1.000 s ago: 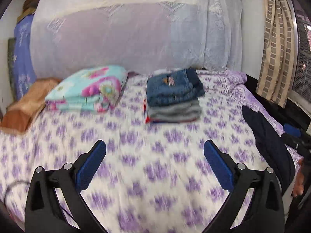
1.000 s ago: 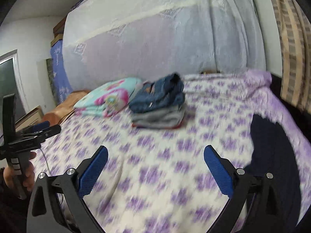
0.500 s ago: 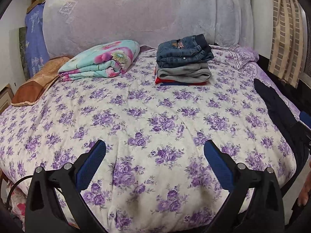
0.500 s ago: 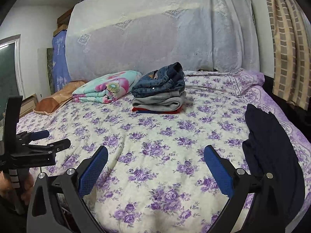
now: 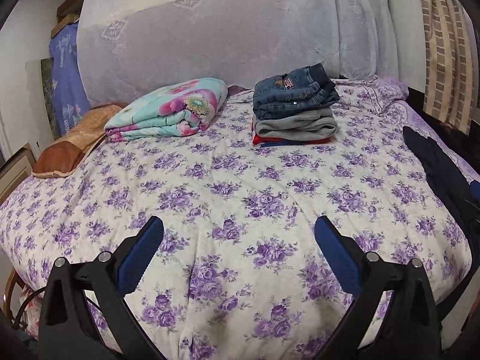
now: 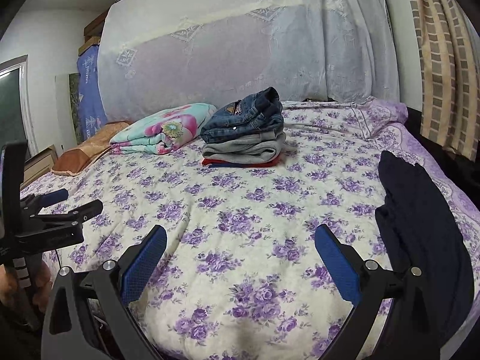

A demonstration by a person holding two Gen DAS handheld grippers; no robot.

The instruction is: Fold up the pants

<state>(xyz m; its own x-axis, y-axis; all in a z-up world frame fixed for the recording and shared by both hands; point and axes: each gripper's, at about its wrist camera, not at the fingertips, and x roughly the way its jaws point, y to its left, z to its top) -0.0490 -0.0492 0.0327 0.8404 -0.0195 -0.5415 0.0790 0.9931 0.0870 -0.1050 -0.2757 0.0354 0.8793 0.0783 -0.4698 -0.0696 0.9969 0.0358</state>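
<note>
Dark navy pants (image 6: 420,228) lie unfolded along the right edge of the bed (image 6: 240,210), their long axis running from the near right corner toward the far right, with the far end narrowing to a rounded tip and the near end spreading wider and hanging over the bed's edge. In the left wrist view the same pants (image 5: 441,174) show as a dark strip on the far right of the picture, running near to far. Neither gripper touches them. The left gripper (image 5: 239,258) hovers over the near middle of the purple-flowered quilt, its blue-padded fingers (image 5: 141,258) spread wide apart with nothing between them. The right gripper (image 6: 241,259) hangs over the near part of the bed too, fingers (image 6: 337,265) equally wide and holding nothing; the pants sit just right of its right finger. From the right wrist view the left gripper also appears at the left edge, held in a hand (image 6: 18,285). Toward the far side of the bed stands a stack of folded clothes (image 5: 295,114), jeans on top, grey below, red at the bottom. Left of it lies a folded floral blanket (image 5: 171,112), and further left a brown pillow (image 5: 72,142). A striped curtain (image 6: 444,60) hangs at far right.
</note>
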